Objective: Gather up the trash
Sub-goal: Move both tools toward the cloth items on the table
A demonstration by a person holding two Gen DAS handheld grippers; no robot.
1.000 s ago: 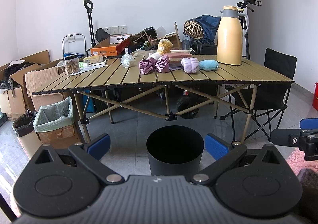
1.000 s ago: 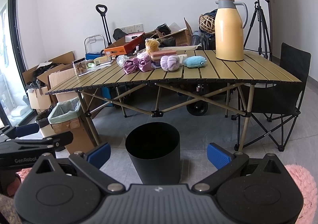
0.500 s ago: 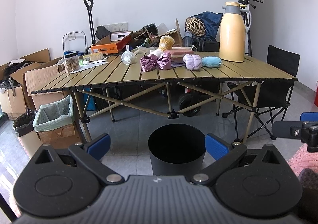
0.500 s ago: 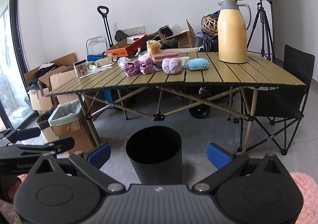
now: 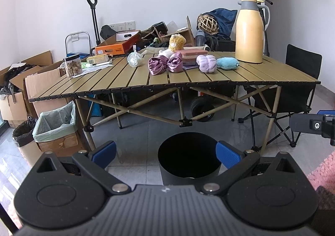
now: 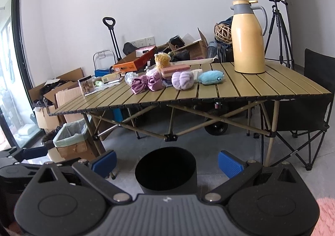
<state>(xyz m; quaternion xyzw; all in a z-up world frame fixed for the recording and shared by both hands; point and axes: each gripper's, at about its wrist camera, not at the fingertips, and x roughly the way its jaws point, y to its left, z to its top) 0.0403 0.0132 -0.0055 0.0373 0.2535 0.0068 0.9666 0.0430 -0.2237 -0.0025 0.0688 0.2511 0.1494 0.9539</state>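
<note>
A black round bin (image 5: pixel 188 157) (image 6: pixel 166 170) stands on the floor in front of the slatted folding table (image 5: pixel 261 75) (image 6: pixel 272 87). On the table lie a crumpled clear plastic wad (image 5: pixel 135 59) (image 6: pixel 129 76), purple satin bundles (image 5: pixel 165 65) (image 6: pixel 146 83), a lilac plush (image 5: pixel 206 63) (image 6: pixel 182 80) and a blue plush (image 5: pixel 227 63) (image 6: pixel 210 77). My left gripper (image 5: pixel 166 153) is open above the bin, holding nothing. My right gripper (image 6: pixel 167 161) is open too, also over the bin and empty.
A tall yellow thermos (image 5: pixel 249 30) (image 6: pixel 248 36) stands at the table's right. A snack jar (image 5: pixel 72 66) sits at its left end. A lined cardboard box (image 5: pixel 56 127) and black bag are on the floor left; a folding chair (image 5: pixel 301 89) and tripod (image 6: pixel 280 28) right.
Both grippers have risen and tilted up a little, so the table sits lower in view. Both stay open and empty. Nothing on the table has moved.
</note>
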